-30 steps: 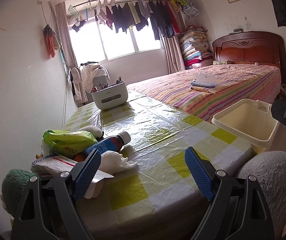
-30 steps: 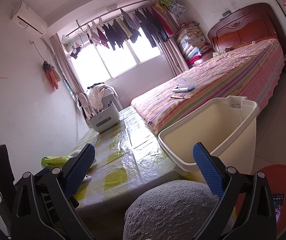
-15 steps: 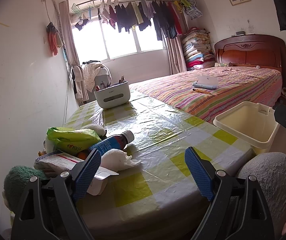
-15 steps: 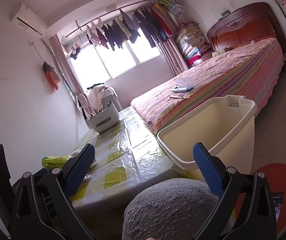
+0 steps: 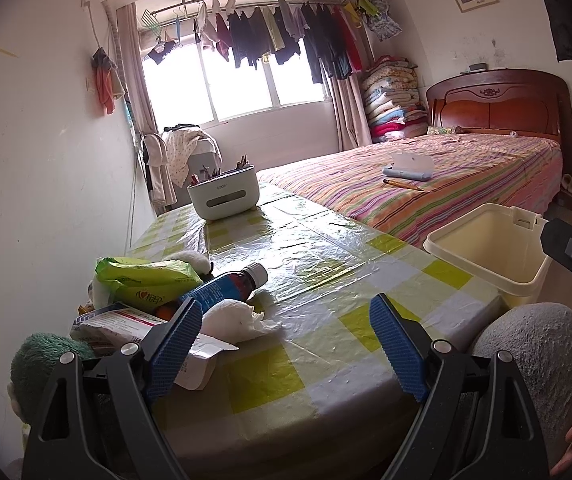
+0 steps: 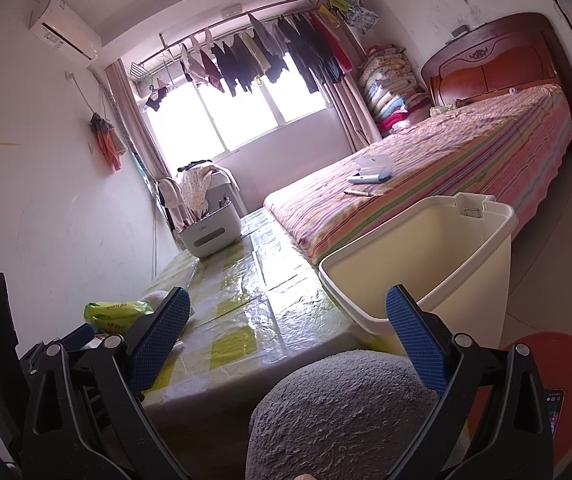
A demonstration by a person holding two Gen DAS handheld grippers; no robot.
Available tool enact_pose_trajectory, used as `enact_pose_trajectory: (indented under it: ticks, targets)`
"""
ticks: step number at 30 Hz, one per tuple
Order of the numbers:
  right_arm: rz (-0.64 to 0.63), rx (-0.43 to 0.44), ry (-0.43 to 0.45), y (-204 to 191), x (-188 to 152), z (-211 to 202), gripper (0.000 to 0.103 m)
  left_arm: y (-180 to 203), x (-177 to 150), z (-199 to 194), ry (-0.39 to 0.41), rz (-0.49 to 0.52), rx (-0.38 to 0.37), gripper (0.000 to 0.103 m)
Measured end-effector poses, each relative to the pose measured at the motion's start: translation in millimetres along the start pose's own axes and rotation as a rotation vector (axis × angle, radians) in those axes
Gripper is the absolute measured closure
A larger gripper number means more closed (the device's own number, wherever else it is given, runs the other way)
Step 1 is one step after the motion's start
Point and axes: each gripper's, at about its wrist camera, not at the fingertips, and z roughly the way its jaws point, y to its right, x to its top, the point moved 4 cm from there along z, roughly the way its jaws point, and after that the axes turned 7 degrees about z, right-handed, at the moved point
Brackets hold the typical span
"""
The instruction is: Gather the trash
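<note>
On the near left corner of the checked table (image 5: 325, 264) lies a pile: a crumpled white tissue (image 5: 238, 318), a brown bottle with a blue label (image 5: 226, 286), a green wipes pack (image 5: 146, 282) and a flat medicine box (image 5: 122, 326). My left gripper (image 5: 286, 346) is open just short of the pile, its left pad (image 5: 174, 340) in front of the box and tissue. A cream trash bin (image 6: 425, 276) stands off the table's right edge beside the bed. My right gripper (image 6: 287, 338) is open and holds nothing, low between table and bin.
A white organiser caddy (image 5: 224, 196) sits at the table's far end. A striped bed (image 5: 425, 184) runs along the right. A grey fuzzy knee (image 6: 341, 412) is close under both grippers. A green plush toy (image 5: 42, 360) sits at the near left. A red stool (image 6: 553, 384) stands on the floor.
The left view has tilted down and drawn slightly back from the table. The right view has barely shifted. Both grippers stay open.
</note>
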Motion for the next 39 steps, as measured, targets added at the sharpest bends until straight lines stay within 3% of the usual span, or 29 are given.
enact_pose_trajectory:
  ticks: [12, 20, 27, 31, 34, 39]
  targets:
    - [-0.021, -0.014, -0.028, -3, -4, 1, 0.006, -14, 1, -8, 0.007, -0.031, 0.022, 0.020]
    - [-0.061, 0.031, -0.117, -22, -5, 18, 0.006, -51, 6, -22, 0.010, -0.078, 0.084, 0.020]
    - [-0.147, 0.132, -0.144, -54, -5, 39, 0.006, -116, -12, -27, -0.062, -0.179, 0.181, 0.020]
    - [-0.251, 0.219, -0.167, -85, -10, 52, 0.006, -148, -25, -29, -0.101, -0.283, 0.129, 0.020]
    - [-0.339, 0.310, -0.197, -111, -19, 61, 0.006, -171, -38, -30, -0.137, -0.321, 0.162, 0.020]
    - [-0.447, 0.413, -0.315, -148, -44, 82, 0.006, -198, -67, -29, -0.199, -0.417, 0.130, 0.020]
